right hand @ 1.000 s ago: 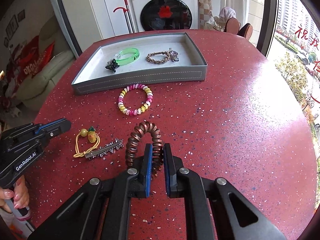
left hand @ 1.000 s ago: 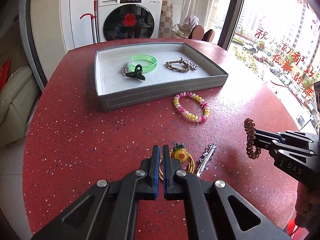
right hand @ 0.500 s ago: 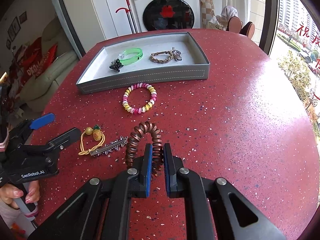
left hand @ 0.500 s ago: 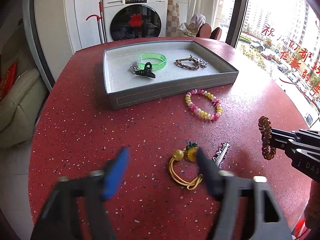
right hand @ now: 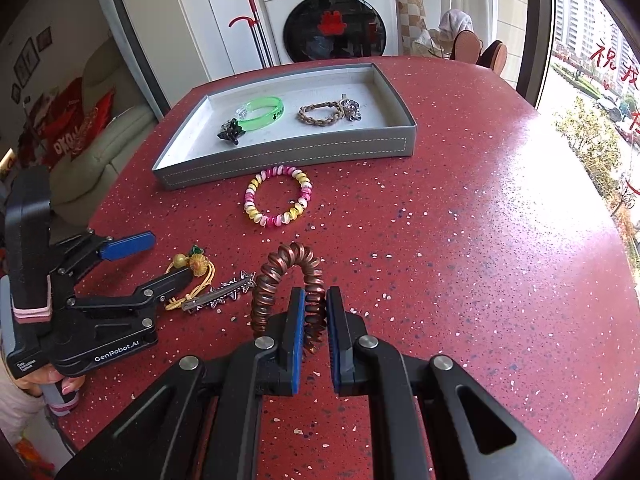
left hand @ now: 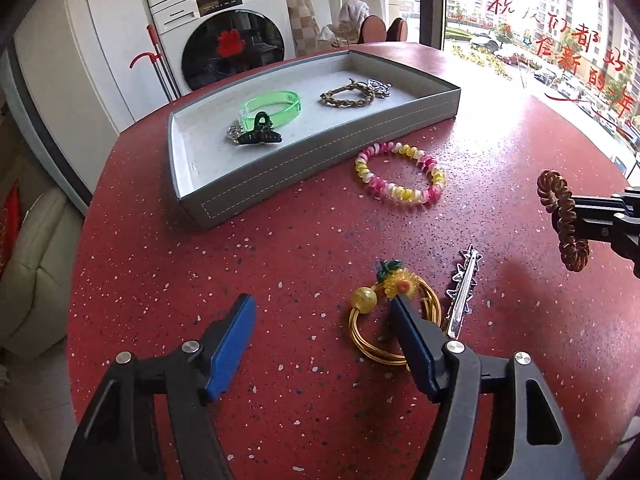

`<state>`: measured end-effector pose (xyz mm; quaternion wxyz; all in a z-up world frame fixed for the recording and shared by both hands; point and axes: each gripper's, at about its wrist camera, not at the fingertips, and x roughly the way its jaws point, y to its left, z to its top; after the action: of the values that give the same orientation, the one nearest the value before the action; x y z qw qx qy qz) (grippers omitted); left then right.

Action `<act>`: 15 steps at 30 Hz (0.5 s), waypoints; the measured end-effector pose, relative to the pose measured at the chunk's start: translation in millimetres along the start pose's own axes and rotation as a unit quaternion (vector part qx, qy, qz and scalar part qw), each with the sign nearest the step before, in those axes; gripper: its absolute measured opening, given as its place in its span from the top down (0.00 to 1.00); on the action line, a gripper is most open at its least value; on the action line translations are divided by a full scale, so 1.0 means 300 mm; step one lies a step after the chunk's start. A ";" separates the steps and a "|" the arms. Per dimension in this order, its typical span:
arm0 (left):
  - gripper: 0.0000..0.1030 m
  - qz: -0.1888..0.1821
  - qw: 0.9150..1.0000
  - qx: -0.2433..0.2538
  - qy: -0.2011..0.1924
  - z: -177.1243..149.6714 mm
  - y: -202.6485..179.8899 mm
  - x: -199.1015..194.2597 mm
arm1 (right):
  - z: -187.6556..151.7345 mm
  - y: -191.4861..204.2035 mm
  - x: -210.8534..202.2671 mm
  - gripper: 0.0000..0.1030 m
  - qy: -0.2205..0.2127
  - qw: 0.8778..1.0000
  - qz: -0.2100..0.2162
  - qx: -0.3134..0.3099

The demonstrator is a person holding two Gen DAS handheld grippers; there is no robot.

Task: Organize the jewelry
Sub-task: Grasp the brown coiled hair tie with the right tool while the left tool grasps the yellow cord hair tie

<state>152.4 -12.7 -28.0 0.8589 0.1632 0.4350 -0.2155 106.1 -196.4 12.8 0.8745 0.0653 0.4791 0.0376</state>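
Copper-brown spiral coil hair tie [right hand: 288, 280] is clamped between the blue pads of the right tool [right hand: 312, 312], lifted above the red speckled surface [right hand: 460, 240]. Wide apart but closing, the left tool [left hand: 324, 312] pinches nothing; its right finger lies across the yellow elastic hair tie with a sunflower charm [left hand: 384, 312], beside a silver star hair clip [left hand: 464, 292]. Ahead of both tools lie a pink-and-yellow spiral bracelet [right hand: 278, 196] and a grey tray [right hand: 288, 152].

White washing machine [right hand: 332, 12] behind red speckled table [right hand: 480, 200]; bright window [left hand: 540, 40] right.
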 end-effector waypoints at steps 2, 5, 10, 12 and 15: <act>0.33 -0.013 1.000 0.012 0.000 0.004 -0.016 -0.003 | -0.001 0.002 0.003 0.89 0.001 1.000 0.000 0.000; 0.70 -0.031 0.999 0.029 0.000 0.006 -0.044 -0.005 | -0.002 0.005 0.005 0.89 0.000 1.000 0.001 0.000; 0.70 -0.052 0.999 -0.001 -0.001 0.004 -0.031 -0.010 | 0.009 0.001 -0.007 0.89 -0.007 1.000 0.003 0.003; 0.70 -0.061 0.998 -0.021 -0.004 0.005 -0.017 -0.018 | 0.014 -0.001 -0.014 0.89 -0.010 1.000 0.003 0.003; 0.70 -0.065 0.997 -0.044 -0.012 0.013 0.003 -0.035 | 0.029 -0.005 -0.022 0.89 -0.012 1.000 0.007 0.006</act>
<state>149.9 -11.4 -17.2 0.8543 0.0937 0.4439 -0.2536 110.1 -199.4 22.7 0.8797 0.0739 0.4680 0.0398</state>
